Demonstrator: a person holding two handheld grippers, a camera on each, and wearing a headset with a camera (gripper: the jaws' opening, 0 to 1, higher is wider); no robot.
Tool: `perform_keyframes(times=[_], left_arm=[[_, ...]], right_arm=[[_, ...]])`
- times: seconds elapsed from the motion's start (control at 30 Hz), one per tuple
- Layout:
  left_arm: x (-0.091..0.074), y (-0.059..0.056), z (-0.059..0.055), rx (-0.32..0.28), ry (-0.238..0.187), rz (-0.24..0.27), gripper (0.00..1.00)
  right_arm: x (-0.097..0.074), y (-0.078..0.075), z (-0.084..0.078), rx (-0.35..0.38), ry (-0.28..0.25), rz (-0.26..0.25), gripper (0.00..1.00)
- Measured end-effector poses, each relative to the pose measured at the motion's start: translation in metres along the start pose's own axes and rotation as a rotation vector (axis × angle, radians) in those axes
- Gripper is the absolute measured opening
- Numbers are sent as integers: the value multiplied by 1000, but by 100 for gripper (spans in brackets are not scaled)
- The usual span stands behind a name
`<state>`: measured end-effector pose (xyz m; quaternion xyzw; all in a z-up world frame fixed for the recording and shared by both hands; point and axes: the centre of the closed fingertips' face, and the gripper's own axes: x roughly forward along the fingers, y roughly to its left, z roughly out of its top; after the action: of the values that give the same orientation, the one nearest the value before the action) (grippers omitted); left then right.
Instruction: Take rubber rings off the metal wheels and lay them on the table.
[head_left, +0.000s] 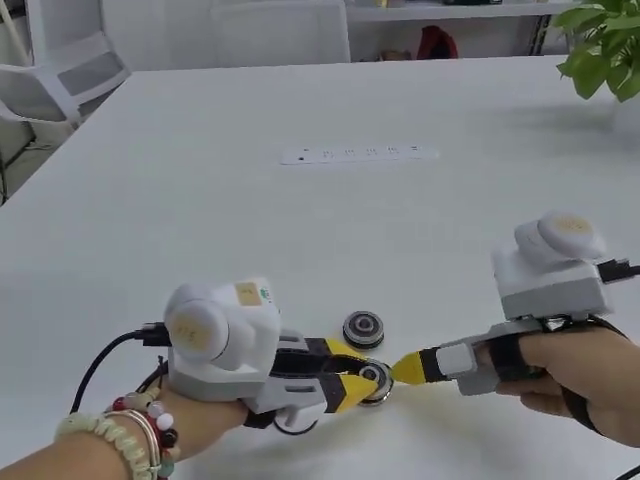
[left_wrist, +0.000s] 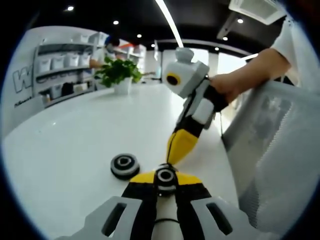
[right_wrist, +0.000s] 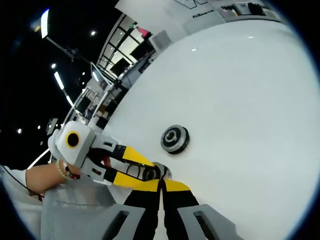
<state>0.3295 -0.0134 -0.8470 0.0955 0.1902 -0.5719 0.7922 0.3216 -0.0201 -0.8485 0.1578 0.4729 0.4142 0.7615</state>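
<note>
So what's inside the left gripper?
A small metal wheel sits clamped between the left gripper's jaws, and the right gripper's tip touches it. The jaws cover the wheel's sides and whatever is under it, so those cannot be seen.

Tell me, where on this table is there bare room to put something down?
The wide table stretch between the socket strip and the loose wheel is bare. Crowded: the near edge, where the left gripper clamps the other wheel and the right gripper meets it.

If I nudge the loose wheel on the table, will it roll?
Likely slides, not rolls: the loose wheel lies flat on the table. Its black rubber ring probably drags. Metal hub suggests heavy for its size.
</note>
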Motion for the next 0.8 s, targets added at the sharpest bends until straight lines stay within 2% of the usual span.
perform_keyframes(times=[0.07,0.13,0.2,0.4,0.53,0.63,0.8], left_arm=[[0,-1,0,5,2,-1,14],[0,-1,0,4,4,-5,14],[-1,0,-1,2,7,0,14],[-2,2,-1,-3,9,13,14],[-1,4,-1,-19,1,23,14],[-1,4,0,-45,-11,5,14],[0,1,0,-18,1,-1,14]], right_arm=[[1,4,-2,-23,11,3,0],[4,8,-5,-50,37,27,0],[6,9,-3,-68,30,10,0],[4,7,-1,-37,12,19,0],[0,-3,6,-21,-21,-15,0],[-3,-5,8,-16,-33,-13,0],[-2,-6,7,-27,-28,-21,0]])
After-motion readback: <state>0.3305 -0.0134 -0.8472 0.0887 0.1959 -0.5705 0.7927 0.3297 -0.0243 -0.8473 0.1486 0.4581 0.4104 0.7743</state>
